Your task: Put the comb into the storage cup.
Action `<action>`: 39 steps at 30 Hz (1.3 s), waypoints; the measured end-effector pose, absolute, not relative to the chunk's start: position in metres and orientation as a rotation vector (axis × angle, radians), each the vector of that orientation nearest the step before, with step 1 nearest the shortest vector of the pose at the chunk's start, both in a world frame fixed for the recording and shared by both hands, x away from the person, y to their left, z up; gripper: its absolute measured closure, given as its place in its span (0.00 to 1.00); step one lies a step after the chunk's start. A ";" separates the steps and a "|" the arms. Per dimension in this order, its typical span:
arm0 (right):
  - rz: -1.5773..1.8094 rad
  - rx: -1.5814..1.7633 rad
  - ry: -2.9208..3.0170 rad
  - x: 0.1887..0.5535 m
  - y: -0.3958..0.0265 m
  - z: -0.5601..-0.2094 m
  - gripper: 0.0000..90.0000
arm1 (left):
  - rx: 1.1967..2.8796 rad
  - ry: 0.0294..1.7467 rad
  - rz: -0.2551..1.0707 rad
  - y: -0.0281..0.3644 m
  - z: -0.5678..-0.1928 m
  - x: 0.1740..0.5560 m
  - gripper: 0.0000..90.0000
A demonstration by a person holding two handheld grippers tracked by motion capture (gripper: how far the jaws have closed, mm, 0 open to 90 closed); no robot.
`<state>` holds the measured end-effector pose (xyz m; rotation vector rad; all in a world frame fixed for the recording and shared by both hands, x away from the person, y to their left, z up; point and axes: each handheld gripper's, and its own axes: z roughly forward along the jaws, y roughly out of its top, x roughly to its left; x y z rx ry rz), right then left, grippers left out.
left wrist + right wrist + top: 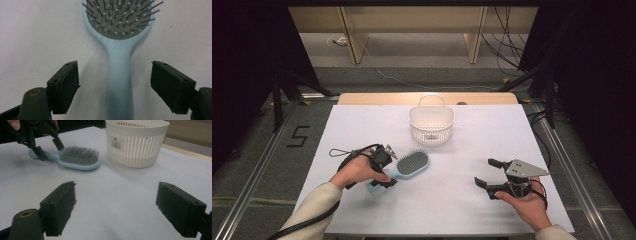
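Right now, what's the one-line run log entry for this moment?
left gripper: open, astride hairbrush handle, no contact | right gripper: open, empty | basket: behind brush

Bare worktop is left open in front of the basket; passage to its near left is obstructed by the hairbrush.

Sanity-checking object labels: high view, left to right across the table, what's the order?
left gripper → hairbrush → white basket → right gripper
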<state>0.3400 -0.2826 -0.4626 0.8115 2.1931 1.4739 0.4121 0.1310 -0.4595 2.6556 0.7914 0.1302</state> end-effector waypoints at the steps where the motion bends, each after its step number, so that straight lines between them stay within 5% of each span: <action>1: 1.474 0.811 2.193 0.340 -0.283 -0.463 0.19 | 2.666 0.790 0.126 0.130 -0.460 0.413 0.27; 39: 1.448 0.788 2.228 0.340 -0.280 -0.464 0.19 | 2.895 0.810 0.051 0.096 -0.459 0.428 0.69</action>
